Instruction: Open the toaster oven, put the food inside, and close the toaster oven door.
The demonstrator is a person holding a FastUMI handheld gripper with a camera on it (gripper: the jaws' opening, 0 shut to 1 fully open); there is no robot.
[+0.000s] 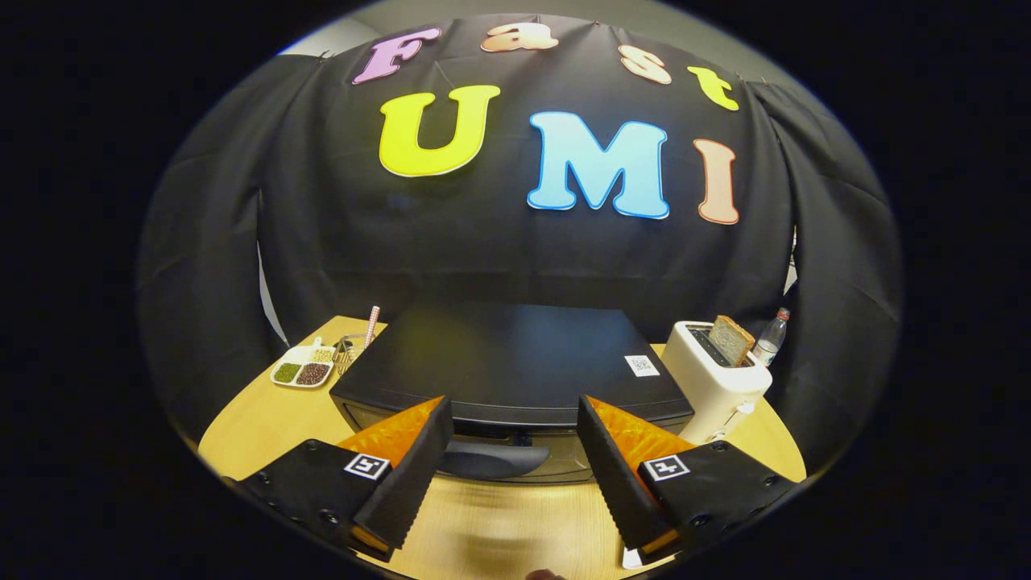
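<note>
Gripper (515,439) fingers stood apart and empty, with the oven (515,379) on the table (499,524) just ahead, its door handle (491,459) lying crosswise between the fingertips, door shut.

Matt black toaster oven (515,354), pale wood-grain table (266,411), glossy plastic toaster (709,387), cloth wall (483,242)

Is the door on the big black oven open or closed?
Closed. The toaster oven door stands upright against its front, with the handle up near the top edge. The open gripper has its fingers spread either side of that handle.
</note>
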